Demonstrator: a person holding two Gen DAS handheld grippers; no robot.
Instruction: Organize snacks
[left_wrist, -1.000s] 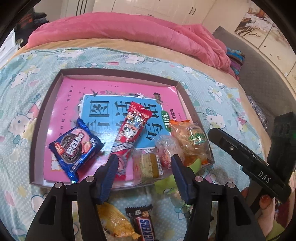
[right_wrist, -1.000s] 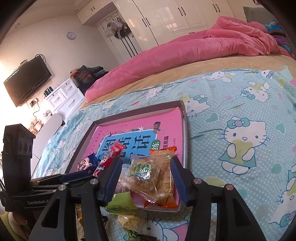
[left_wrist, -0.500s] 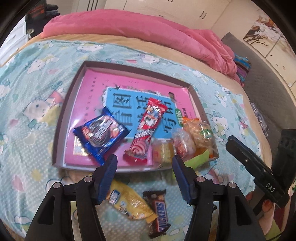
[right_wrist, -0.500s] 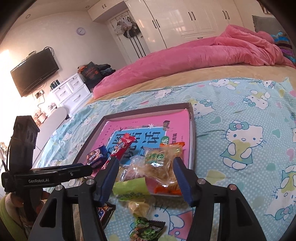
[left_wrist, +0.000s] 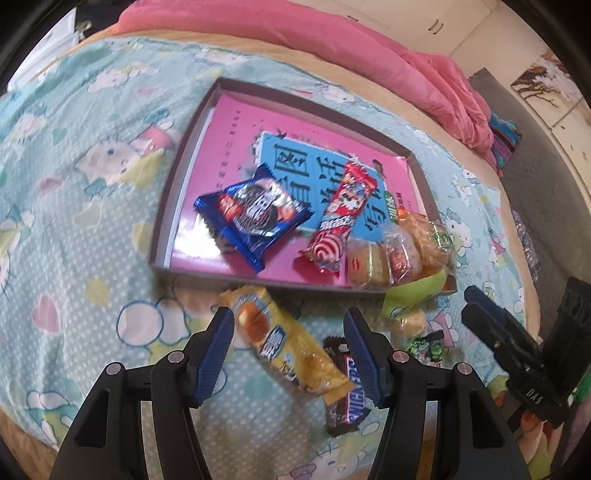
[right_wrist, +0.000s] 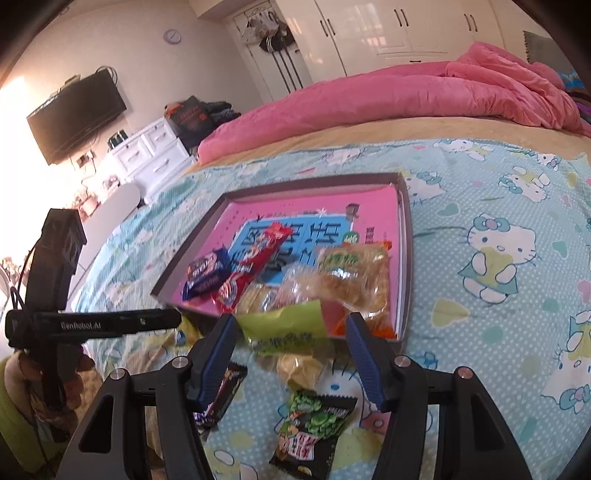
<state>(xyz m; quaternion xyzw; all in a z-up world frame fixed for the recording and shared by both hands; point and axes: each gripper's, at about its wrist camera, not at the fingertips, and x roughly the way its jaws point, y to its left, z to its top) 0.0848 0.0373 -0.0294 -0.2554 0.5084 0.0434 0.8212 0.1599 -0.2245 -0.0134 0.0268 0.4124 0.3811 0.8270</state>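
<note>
Left wrist view is showing the left gripper (left_wrist: 288, 354) pulled back from the tray (left_wrist: 177, 177) since a second ago, now hanging wide and empty over one yellow packet (left_wrist: 291, 347) and one Snickers bar (left_wrist: 347, 395); the right gripper (right_wrist: 291, 354), wide and empty, is hovering over one green pea packet (right_wrist: 314, 432); five snacks are lying beyond in the tray.
</note>
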